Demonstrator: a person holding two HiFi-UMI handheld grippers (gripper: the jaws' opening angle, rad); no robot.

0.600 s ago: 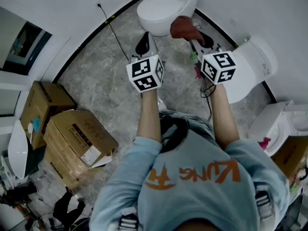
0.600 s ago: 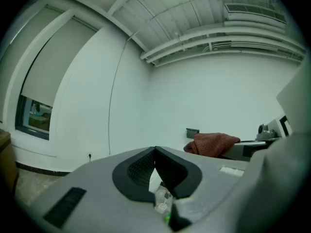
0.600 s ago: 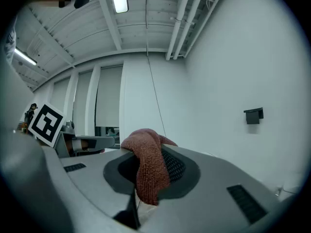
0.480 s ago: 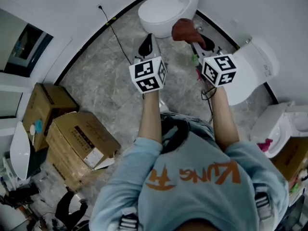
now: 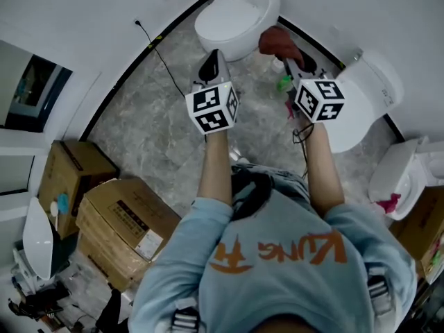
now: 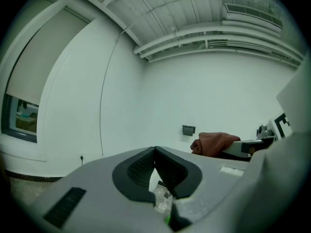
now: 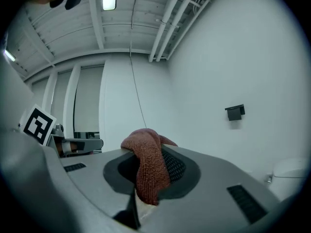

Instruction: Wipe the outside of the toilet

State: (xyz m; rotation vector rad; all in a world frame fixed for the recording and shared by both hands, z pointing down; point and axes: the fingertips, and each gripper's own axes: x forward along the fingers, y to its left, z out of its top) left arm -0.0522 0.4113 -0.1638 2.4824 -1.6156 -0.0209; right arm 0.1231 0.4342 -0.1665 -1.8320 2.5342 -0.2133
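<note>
Two grippers point at the white toilet. The right gripper pinches a red-brown cloth just beside it. The left gripper is closed on nothing.

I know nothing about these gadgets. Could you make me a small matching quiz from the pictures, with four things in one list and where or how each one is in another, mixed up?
Things:
1. red cloth
2. left gripper
3. cardboard boxes
4. toilet ahead of both grippers

Places or states:
A. white, standing by the wall
B. jaws together, nothing between them
C. on the floor to the person's left
D. clamped in the right gripper

Pairs: 1-D, 2-B, 3-C, 4-A
</note>
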